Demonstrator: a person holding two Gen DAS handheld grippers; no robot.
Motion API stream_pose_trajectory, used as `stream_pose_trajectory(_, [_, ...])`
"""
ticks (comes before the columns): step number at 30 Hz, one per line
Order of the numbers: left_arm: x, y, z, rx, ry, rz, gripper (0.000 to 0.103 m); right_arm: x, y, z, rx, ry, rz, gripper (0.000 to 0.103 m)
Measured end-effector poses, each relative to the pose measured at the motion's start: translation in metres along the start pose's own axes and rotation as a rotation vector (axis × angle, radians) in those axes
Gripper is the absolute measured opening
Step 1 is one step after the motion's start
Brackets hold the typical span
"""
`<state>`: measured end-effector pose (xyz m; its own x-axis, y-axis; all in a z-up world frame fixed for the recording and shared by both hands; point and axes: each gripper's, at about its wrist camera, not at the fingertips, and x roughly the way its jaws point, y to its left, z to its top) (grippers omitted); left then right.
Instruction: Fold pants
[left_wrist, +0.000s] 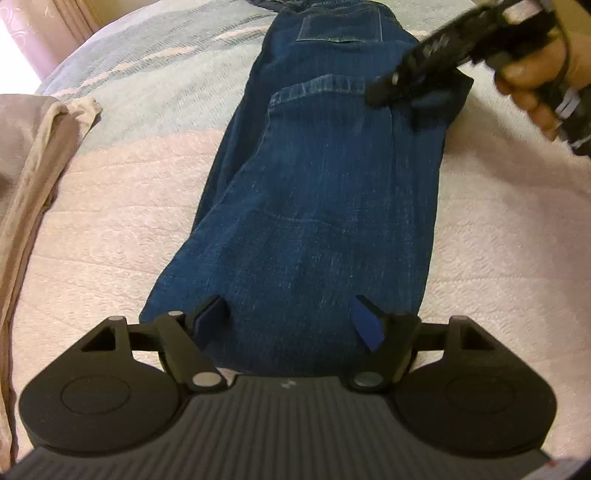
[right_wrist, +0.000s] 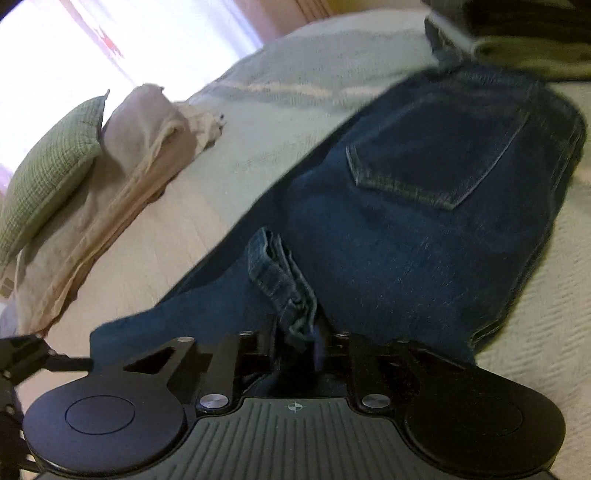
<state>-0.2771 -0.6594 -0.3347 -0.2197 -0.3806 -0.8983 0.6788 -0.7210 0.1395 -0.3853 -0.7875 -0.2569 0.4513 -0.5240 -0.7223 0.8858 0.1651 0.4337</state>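
Left wrist view: pants run straight ahead of the open tongs

Left wrist view shows the pants (left_wrist: 314, 203), dark blue jeans, lying flat on the bed (left_wrist: 498, 240) as one long, narrow band. Their long axis runs straight away from the left tongs (left_wrist: 289, 302), from the end just under the tips out to the pocketed end far ahead. These tongs are released. The two fingers stand wide apart above the near end, inside its two side edges, with nothing between the pads.

The right tongs (right_wrist: 306, 343) are at the far end, ahead and to the right of the left ones, carried by a hand (left_wrist: 532, 85). In the right wrist view a leg hem (right_wrist: 280, 280) lies on top of the denim and runs back into the narrow gap between the fingers. The back pocket (right_wrist: 439, 155) is just beyond and to the right of it. I cannot tell whether the pads press on that hem or only stand around it, since the gap is dark and blurred.

By my reading, the next fold would carry one end along this same axis onto the other. The left tongs are nearer the near end, and the right tongs are already at the hem. A beige cloth (left_wrist: 33, 166) lies well off to the left of both tongs, clear of the pants.
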Motion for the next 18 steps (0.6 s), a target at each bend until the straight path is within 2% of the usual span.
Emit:
stream_pose_trajectory(2, [-0.01,0.007,-0.005,-0.02,-0.038,-0.031,0.072,-0.022,0.005,-0.004,-0.002,-0.057,-0.038,0.045])
stream_pose_trajectory(5, [-0.036,0.026,-0.02,-0.039,-0.089,-0.003,0.072,-0.061,0.019,-0.026,0.018,-0.115,-0.055,0.047])
stream_pose_trajectory(8, [-0.065,0.05,-0.041,-0.059,-0.126,0.013,0.072,-0.08,0.054,-0.067,0.022,-0.116,0.022,0.047])
stream_pose_trajectory(10, [-0.074,0.057,-0.05,-0.036,-0.128,0.018,0.072,-0.071,0.082,-0.101,0.012,-0.068,0.101,0.048])
stream_pose_trajectory(13, [-0.074,0.064,-0.059,0.017,-0.119,0.011,0.072,-0.041,0.122,-0.145,-0.083,0.007,0.158,0.048])
stream_pose_trajectory(16, [-0.067,0.064,-0.065,0.056,-0.127,0.0,0.072,-0.01,0.15,-0.169,-0.216,0.022,0.17,0.049])
stream_pose_trajectory(18, [-0.06,0.063,-0.066,0.072,-0.136,-0.013,0.072,0.005,0.163,-0.176,-0.295,-0.005,0.155,0.052])
